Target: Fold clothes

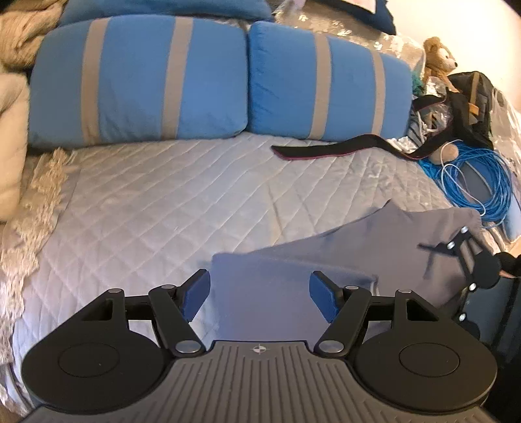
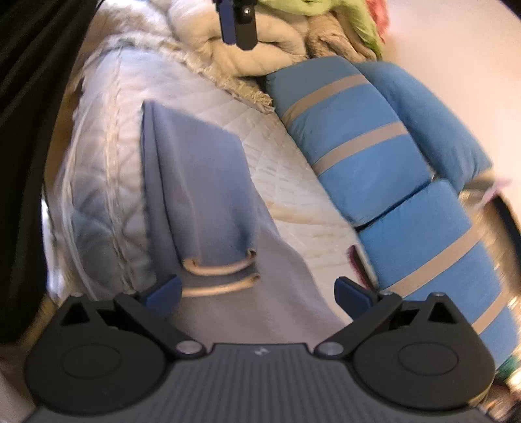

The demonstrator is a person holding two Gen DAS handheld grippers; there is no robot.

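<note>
A grey-blue shirt point(image 1: 325, 253) lies partly folded on the quilted pale bedcover point(image 1: 162, 201), near the bed's front right. In the right wrist view the shirt point(image 2: 198, 182) shows a lengthwise fold and a cream neckband point(image 2: 218, 270) at its near end. My left gripper point(image 1: 259, 294) is open, its blue pads point(image 1: 197, 294) hovering over the shirt's near left corner, with nothing between them. My right gripper point(image 2: 259, 291) is open just above the neckband end; it also shows as black linkage, the right gripper point(image 1: 464, 257), at the shirt's right edge. The left gripper point(image 2: 237, 19) appears at the top of the right wrist view.
Two blue pillows with tan stripes point(image 1: 140, 81) point(image 1: 325, 84) line the back of the bed. A black strap point(image 1: 325, 149), a coil of blue cable point(image 1: 482, 182), a teddy bear point(image 1: 438, 58) and a black bag point(image 1: 472, 97) lie at the right. Cream blankets point(image 1: 13, 81) pile at the left.
</note>
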